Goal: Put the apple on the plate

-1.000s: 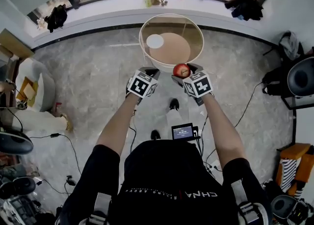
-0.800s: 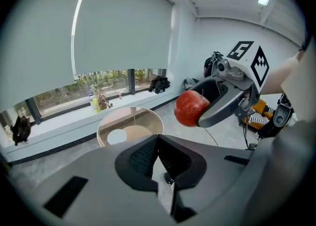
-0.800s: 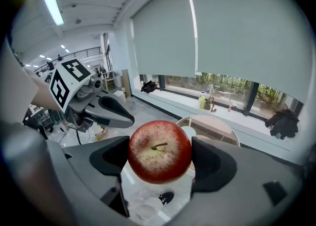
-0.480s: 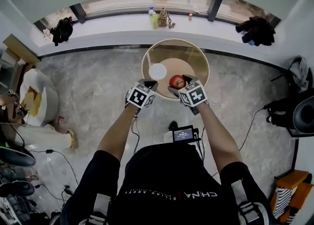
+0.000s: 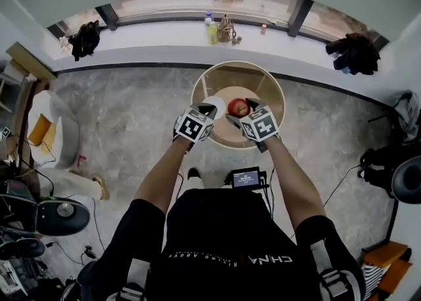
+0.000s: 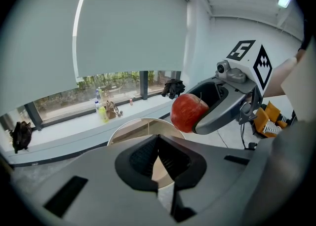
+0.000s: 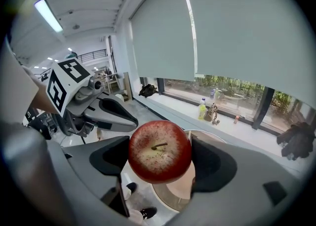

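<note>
Two jaws of right hand-held gripper (image 7: 159, 165) clamped across apple (image 7: 159, 146) at its widest part, stem toward camera. Left hand-held gripper (image 6: 157, 158) closed, empty. Apple held in air over round counter (image 5: 277, 93), near white plate (image 5: 216, 100). Likely firm, smooth, moderately heavy: could slip or bruise. Worth keeping the mid-girth hold and setting down gently, since it may roll.

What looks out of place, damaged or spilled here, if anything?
Nothing stands out. The apple is whole and sits squarely between the right gripper's fingers, over the round table. The white plate lies flat on it. The left gripper is shut and empty.
</note>
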